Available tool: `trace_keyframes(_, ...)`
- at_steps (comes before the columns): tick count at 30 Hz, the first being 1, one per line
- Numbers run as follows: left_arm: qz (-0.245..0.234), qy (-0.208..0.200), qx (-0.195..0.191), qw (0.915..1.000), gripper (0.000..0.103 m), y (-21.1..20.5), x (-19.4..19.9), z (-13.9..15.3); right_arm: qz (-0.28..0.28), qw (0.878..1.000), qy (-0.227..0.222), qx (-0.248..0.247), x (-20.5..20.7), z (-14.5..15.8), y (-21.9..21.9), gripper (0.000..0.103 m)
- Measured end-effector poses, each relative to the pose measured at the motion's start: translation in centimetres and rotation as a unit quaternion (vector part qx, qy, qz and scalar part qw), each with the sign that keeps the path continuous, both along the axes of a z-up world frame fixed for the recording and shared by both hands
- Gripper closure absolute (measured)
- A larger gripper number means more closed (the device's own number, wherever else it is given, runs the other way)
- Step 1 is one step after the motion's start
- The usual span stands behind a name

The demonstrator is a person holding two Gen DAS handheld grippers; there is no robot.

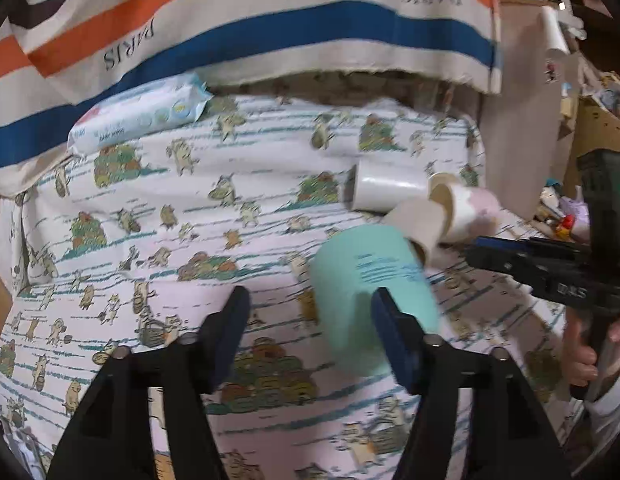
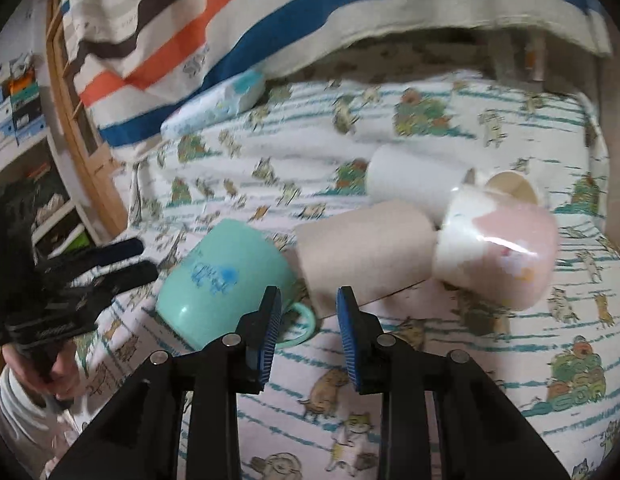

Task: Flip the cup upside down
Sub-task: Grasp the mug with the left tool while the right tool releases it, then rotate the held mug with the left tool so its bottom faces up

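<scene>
Several cups lie on their sides on a cat-print cloth [image 2: 450,380]. A mint green mug [image 2: 225,280] with blue print and a handle lies nearest; it also shows in the left wrist view [image 1: 374,280]. Beside it lie a beige cup [image 2: 366,248], a white cup [image 2: 414,184] and a pink-and-white cup [image 2: 498,248]. My left gripper [image 1: 310,332] is open, its right finger in front of the mint mug. My right gripper [image 2: 307,312] is open and empty, just short of the mug's handle and the beige cup.
A pack of wet wipes [image 1: 141,112] lies at the back left of the cloth. A striped "PARIS" fabric [image 1: 237,28] hangs behind. Cluttered shelves [image 2: 25,120] stand to the left, boxes and clutter [image 1: 590,128] to the right.
</scene>
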State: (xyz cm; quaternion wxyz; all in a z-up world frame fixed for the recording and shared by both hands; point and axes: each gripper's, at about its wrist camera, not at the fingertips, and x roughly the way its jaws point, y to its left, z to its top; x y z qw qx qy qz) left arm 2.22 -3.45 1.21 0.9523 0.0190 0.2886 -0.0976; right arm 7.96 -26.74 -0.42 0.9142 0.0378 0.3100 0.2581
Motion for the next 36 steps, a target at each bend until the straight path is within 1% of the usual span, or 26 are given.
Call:
trace_keyframes(2, -0.009, -0.009, -0.010, 0.9999, 0.023, -0.7, -0.6, 0.3, -0.028, 0.999, -0.023, -0.014, -0.3, 0.3, -0.9, 0.058)
trace_keyframes(3, -0.016, -0.009, -0.013, 0.9997, 0.022, -1.1, -0.7, 0.4, -0.044, 0.998, -0.039, -0.020, -0.6, 0.5, -1.2, 0.043)
trace_keyframes(4, -0.025, -0.007, -0.014, 0.9996, 0.022, -1.6, -0.8, 0.3, -0.062, 0.996, -0.057, -0.024, -1.0, 0.6, -1.6, 0.034)
trace_keyframes(5, -0.029, -0.003, -0.012, 0.9995, 0.022, -2.1, -0.9, 0.2, -0.080, 0.994, -0.077, -0.022, -1.5, 0.8, -2.1, 0.027)
trace_keyframes(6, -0.031, 0.003, -0.009, 0.9995, 0.022, -2.7, -0.8, 0.1, -0.089, 0.992, -0.091, -0.021, -2.0, 1.0, -2.3, 0.022)
trace_keyframes(7, -0.032, 0.009, -0.009, 0.9994, 0.022, -3.1, -0.7, -0.2, -0.096, 0.990, -0.104, -0.022, -2.4, 1.2, -2.5, 0.016)
trace_keyframes(9, -0.034, 0.021, -0.013, 0.9991, 0.022, -3.7, -0.5, -0.7, -0.109, 0.984, -0.139, -0.029, -3.5, 1.6, -2.5, 0.015)
trace_keyframes(11, -0.035, 0.029, -0.016, 0.9988, 0.021, -4.1, -0.2, -1.3, -0.119, 0.976, -0.174, -0.051, -4.5, 1.6, -2.4, 0.012)
trace_keyframes(12, -0.034, 0.035, -0.017, 0.9987, 0.021, -4.3, 0.1, -1.6, -0.122, 0.975, -0.178, -0.058, -4.8, 1.6, -2.3, 0.010)
trace_keyframes(13, -0.034, 0.042, -0.017, 0.9984, 0.021, -4.4, 0.2, -1.9, -0.123, 0.974, -0.179, -0.063, -4.9, 1.6, -2.4, 0.003)
trace_keyframes(14, -0.033, 0.051, -0.018, 0.9980, 0.020, -4.6, 0.5, -2.2, -0.122, 0.974, -0.179, -0.060, -5.0, 1.7, -2.5, 0.000)
trace_keyframes(15, -0.029, 0.054, -0.016, 0.9980, 0.018, -4.8, 0.7, -2.4, -0.118, 0.976, -0.176, -0.054, -5.0, 1.7, -2.7, 0.000)
trace_keyframes(20, -0.011, 0.059, -0.001, 0.9982, 0.017, -5.1, 1.4, -3.3, -0.115, 0.977, -0.170, -0.056, -4.8, 1.6, -2.6, 0.000)
trace_keyframes(23, -0.002, 0.078, 0.006, 0.9969, 0.017, -5.1, 2.2, -4.2, -0.107, 0.976, -0.176, -0.063, -5.0, 1.5, -2.2, 0.000)
trace_keyframes(26, -0.001, 0.090, -0.001, 0.9959, 0.017, -5.0, 2.9, -5.0, -0.105, 0.978, -0.172, -0.062, -4.8, 1.5, -2.1, 0.000)
trace_keyframes(28, -0.007, 0.089, -0.002, 0.9960, 0.017, -5.0, 2.9, -5.1, -0.106, 0.978, -0.172, -0.059, -4.8, 1.5, -2.3, 0.000)
trace_keyframes(30, -0.015, 0.084, -0.014, 0.9963, 0.017, -4.9, 2.7, -4.9, -0.107, 0.978, -0.171, -0.059, -4.8, 1.5, -2.3, 0.000)
trace_keyframes(32, -0.021, 0.080, -0.015, 0.9965, 0.017, -5.0, 2.7, -4.8, -0.106, 0.978, -0.171, -0.061, -4.7, 1.5, -2.3, 0.000)
trace_keyframes(36, -0.020, 0.083, -0.027, 0.9960, 0.017, -4.8, 3.1, -4.8, -0.106, 0.978, -0.170, -0.061, -4.8, 1.5, -2.2, 0.000)
